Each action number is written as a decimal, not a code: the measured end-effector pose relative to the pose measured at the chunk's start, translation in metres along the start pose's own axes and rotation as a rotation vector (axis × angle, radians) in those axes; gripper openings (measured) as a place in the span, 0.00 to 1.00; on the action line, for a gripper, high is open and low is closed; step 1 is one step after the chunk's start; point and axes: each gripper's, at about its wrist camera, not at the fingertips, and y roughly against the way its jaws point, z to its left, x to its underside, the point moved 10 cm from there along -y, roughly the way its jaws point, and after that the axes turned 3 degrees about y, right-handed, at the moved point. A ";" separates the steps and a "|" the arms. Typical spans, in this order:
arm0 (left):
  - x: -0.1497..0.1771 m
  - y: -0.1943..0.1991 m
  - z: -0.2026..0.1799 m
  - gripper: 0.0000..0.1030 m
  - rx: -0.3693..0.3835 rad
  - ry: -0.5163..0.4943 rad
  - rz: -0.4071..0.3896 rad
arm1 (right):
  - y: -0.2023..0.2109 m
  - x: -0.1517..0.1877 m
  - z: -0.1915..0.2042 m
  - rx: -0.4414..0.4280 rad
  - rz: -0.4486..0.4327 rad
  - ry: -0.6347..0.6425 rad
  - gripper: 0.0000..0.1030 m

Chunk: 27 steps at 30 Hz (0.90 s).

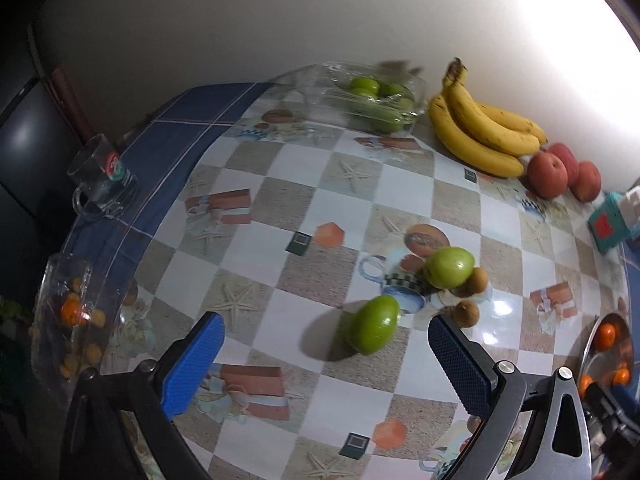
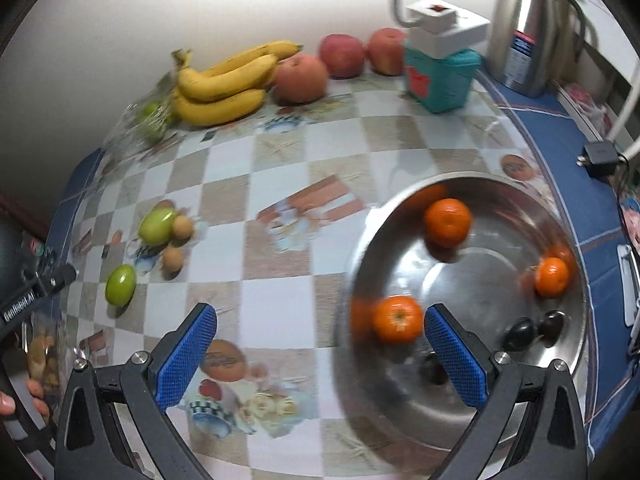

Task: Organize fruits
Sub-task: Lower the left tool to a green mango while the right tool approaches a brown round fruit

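The left gripper [image 1: 326,360], jaws spread and empty, faces the near green fruit [image 1: 374,330] — lying just ahead between its pads, long axis tilted up-right — while the right gripper [image 2: 320,354], equally agape, hangs farther off by the steel bowl [image 2: 576,248].

Dim, wall glare, motion blur

We saw a polished metal bowl [image 2: 472,360], glossy tablecloth [image 1: 400,188], clear glass mug [image 1: 100,176], and textured blue finger pads [image 1: 192,364].
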 end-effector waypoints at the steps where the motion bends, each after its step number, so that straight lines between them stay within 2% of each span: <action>1: -0.001 -0.001 0.003 1.00 -0.001 0.005 0.001 | -0.002 0.001 0.004 -0.005 0.005 0.008 1.00; 7: -0.003 -0.005 0.021 1.00 -0.020 0.033 0.009 | -0.008 0.003 0.028 -0.030 0.009 0.057 1.00; 14: -0.004 -0.014 0.010 1.00 0.072 0.062 0.040 | -0.010 -0.002 0.041 -0.075 -0.008 0.044 1.00; 19: -0.002 -0.026 0.002 1.00 0.076 0.053 0.063 | -0.016 -0.009 0.060 -0.118 -0.012 0.053 1.00; 22: 0.003 -0.036 -0.002 0.98 0.105 0.073 0.095 | -0.024 -0.014 0.075 -0.134 -0.009 0.075 1.00; 24: 0.005 -0.043 -0.005 0.93 0.125 0.088 0.117 | -0.030 -0.019 0.083 -0.134 -0.013 0.086 0.98; 27: 0.009 -0.053 -0.009 0.91 0.150 0.109 0.149 | -0.042 -0.026 0.097 -0.133 -0.020 0.113 0.87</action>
